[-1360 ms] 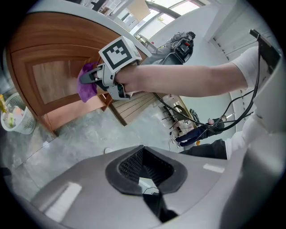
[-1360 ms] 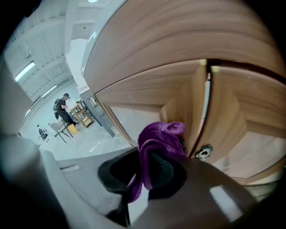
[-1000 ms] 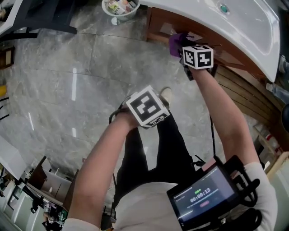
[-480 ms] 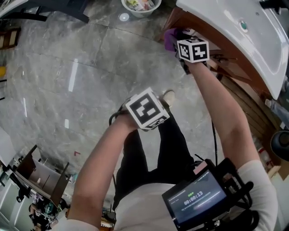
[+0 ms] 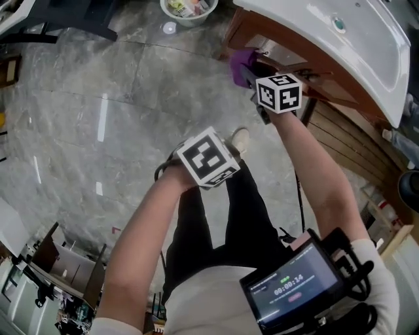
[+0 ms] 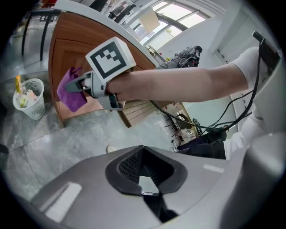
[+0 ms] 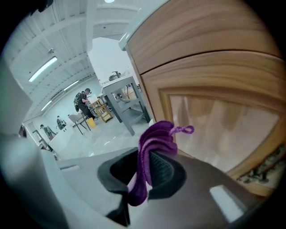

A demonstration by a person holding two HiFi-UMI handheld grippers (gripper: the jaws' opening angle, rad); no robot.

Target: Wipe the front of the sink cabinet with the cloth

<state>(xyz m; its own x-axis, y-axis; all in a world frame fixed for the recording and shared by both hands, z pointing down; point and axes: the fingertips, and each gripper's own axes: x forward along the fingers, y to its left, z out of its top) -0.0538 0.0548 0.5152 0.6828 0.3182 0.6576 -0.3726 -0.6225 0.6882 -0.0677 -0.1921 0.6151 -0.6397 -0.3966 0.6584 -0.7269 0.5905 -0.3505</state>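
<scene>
Clamping the purple cloth [image 7: 154, 138] in the right gripper [image 7: 144, 172], jaws closed tight on a folded bunch, one end standing up beyond the fingertips with a small loop at its top, the other end hanging below the pads. Held at arm's length toward the far right, at the left end of the wooden sink cabinet [image 7: 201, 49], in front of the recessed door panel [image 7: 214, 120]. Cloth close against the panel; actual contact not determinable. Visible in the left gripper view as a purple drape over the lower left part of the cabinet front. Positioned below the overhanging white sink [image 5: 353, 46]. Parked nearer and further left: left gripper [image 6: 143, 174], jaws pressed together with nothing between them, aimed across at the right forearm [image 6: 178, 82], well apart from the cabinet. Standing on the grey marble floor [image 5: 98, 98], to the far left of the cabinet: a white waste basket [image 5: 186, 8] holding scraps. Mounted at the near right, by the right shoulder: a small screen device [image 5: 294, 284].
</scene>
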